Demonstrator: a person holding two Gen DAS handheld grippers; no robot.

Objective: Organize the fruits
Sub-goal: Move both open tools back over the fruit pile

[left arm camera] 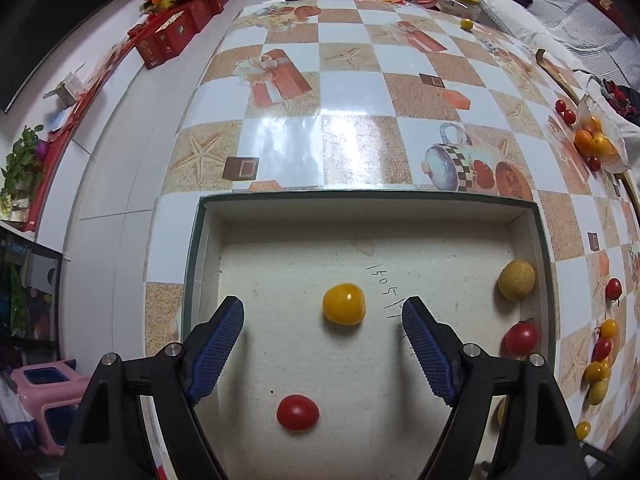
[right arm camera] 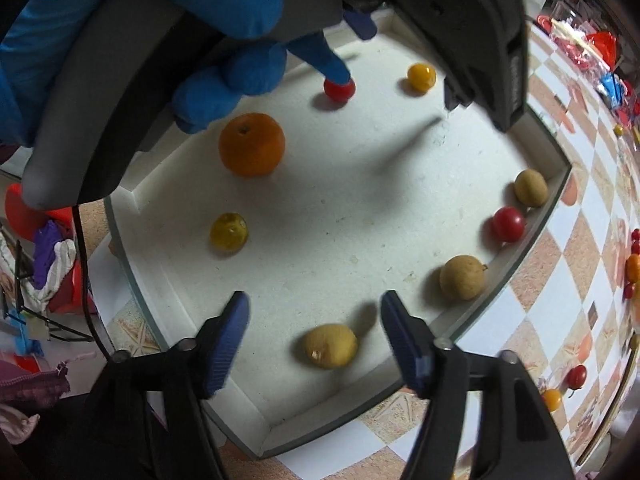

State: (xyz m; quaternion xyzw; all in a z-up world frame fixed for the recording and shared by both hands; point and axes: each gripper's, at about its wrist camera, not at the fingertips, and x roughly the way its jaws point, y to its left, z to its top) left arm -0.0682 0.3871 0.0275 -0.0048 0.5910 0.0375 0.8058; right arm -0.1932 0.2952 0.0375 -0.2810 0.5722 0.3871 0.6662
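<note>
Both tools hang over a shallow white box (left arm camera: 532, 216) on the counter (left arm camera: 360, 80), pointing steeply down into it, which suits dropping small fruit onto its floor. The left tool (left arm camera: 323, 312) stands wide with nothing pressed between its blue pads; a yellow tomato (left arm camera: 344, 304) lies loose on the box floor between the fingertips and a red tomato (left arm camera: 298, 412) sits nearer the camera. The right tool (right arm camera: 314, 308) is likewise wide and empty, with a tan round fruit (right arm camera: 329, 345) resting free just below its gap, probably where it is meant to lie. In the right wrist view a blue-gloved hand (right arm camera: 168, 12) grips the left tool above an orange (right arm camera: 252, 144). More fruit waits outside the box along the counter's edge (left arm camera: 600, 344), so the sorting looks unfinished. The counter wears a glossy checked cloth printed with starfish and gift boxes; red cartons (left arm camera: 168, 36) line a wall beyond.
</note>
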